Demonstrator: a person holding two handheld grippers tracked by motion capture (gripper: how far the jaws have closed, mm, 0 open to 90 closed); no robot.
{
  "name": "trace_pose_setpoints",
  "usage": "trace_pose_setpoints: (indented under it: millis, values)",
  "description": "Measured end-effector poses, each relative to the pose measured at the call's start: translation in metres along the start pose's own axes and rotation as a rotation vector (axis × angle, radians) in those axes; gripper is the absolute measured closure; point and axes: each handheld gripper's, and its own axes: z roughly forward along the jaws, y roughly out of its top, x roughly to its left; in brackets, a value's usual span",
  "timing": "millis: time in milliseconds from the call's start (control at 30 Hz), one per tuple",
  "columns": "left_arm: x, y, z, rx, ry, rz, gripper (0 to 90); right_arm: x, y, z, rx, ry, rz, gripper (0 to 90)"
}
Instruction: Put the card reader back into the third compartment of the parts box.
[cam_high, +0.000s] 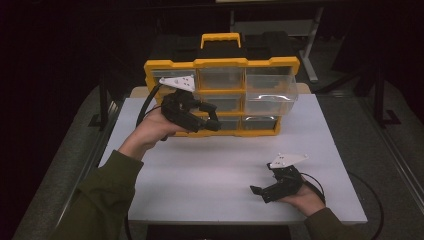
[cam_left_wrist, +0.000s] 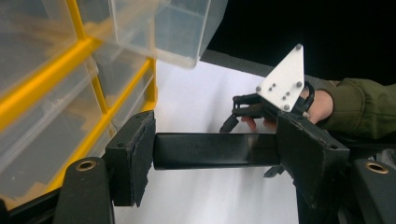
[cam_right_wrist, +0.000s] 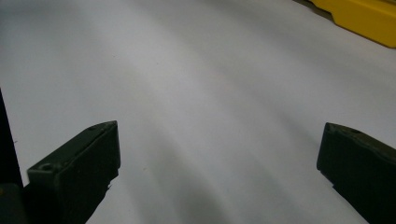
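Black bar (cam_left_wrist: 212, 150): matte, rectangular, level, long axis spanning left claw (cam_left_wrist: 215, 156), clamped endwise. Right claw (cam_right_wrist: 219, 163): agape, holding nothing.

A white table (cam_high: 210, 175) with a flat, matte top carries the things; it is rectangular, and its long sides run across the high view. A yellow organiser case (cam_high: 222, 97) stands upright on the table near the far edge, roughly at the middle of that edge, its lower rim resting on the white surface. Its front is a grid of clear plastic compartments framed in yellow, and a yellow handle sits on top. The right hand (cam_high: 305, 197) lies on the table close to the near right corner, well apart from the case.
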Motion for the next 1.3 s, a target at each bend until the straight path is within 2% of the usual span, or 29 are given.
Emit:
trace_pose_setpoints:
  millis: [233,500,733,967,1300]
  values:
    - [0.004,0.021,-0.002,0.005,-0.002,0.015,30.4,0.0,0.0,0.0,-0.002,0.002,0.0,0.0]
    - [0.004,0.05,-0.006,0.005,-0.002,0.054,30.3,0.0,0.0,-0.001,-0.003,0.004,0.002,0.0]
    - [0.005,0.066,-0.007,0.012,-0.012,0.062,30.3,0.0,0.0,-0.001,-0.005,0.005,0.001,0.0]
    - [0.005,0.09,0.0,0.027,-0.026,0.083,30.3,0.0,0.0,-0.001,-0.003,0.007,0.002,0.0]
    - [0.005,0.112,0.013,0.04,-0.023,0.105,30.3,0.0,-0.001,-0.002,-0.008,0.01,0.002,0.0]
